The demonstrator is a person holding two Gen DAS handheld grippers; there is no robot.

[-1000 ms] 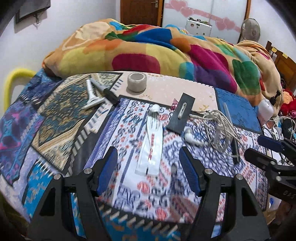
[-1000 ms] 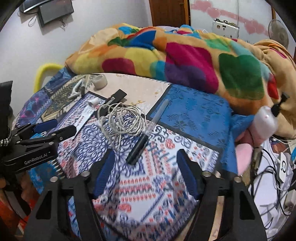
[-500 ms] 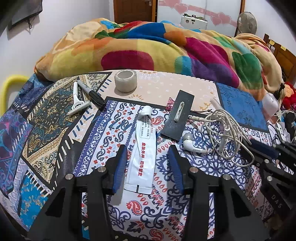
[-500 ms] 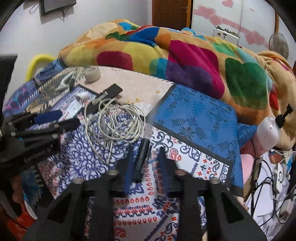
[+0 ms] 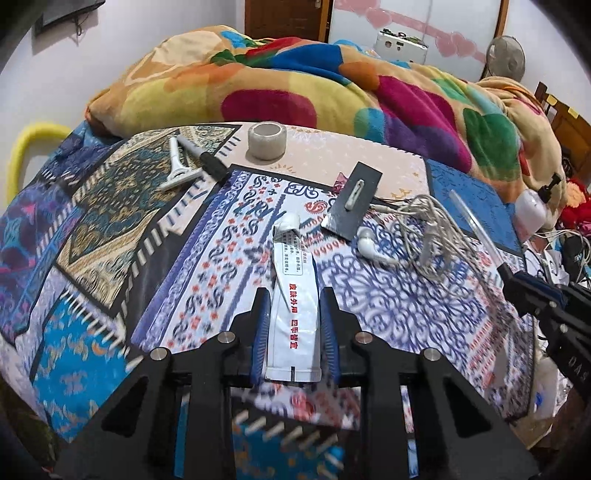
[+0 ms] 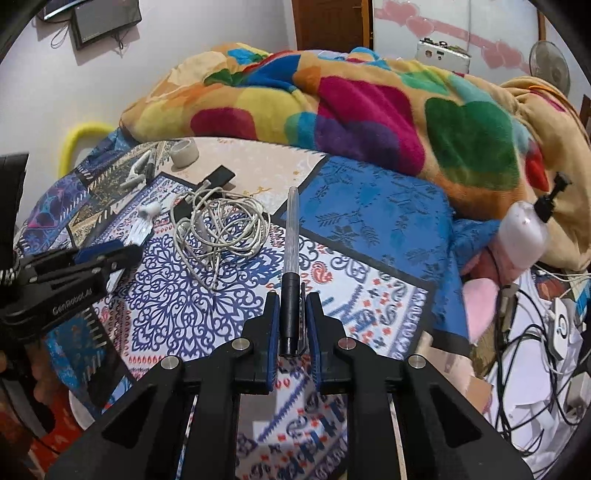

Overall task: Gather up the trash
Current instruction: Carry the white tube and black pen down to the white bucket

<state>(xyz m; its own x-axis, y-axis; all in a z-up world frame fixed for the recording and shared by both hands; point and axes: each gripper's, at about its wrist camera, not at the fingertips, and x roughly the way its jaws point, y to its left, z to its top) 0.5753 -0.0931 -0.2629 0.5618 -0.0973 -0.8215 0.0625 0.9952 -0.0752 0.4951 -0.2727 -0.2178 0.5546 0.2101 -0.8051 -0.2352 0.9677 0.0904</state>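
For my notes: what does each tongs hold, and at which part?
Left tongs: the white tube, at its flat tail end. Right tongs: the pen, at its black end.

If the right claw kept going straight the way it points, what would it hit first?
The right claw is shut on a pen pointing ahead; the pen's clear tip would likely meet the patterned bedspread first, though depth is unclear.

Colourful blanket [image 5: 332, 92] behind, patterned bedspread [image 5: 110, 229], yellow rail [image 5: 29, 147], standing fan [image 5: 506, 57], wooden door [image 6: 328, 22]
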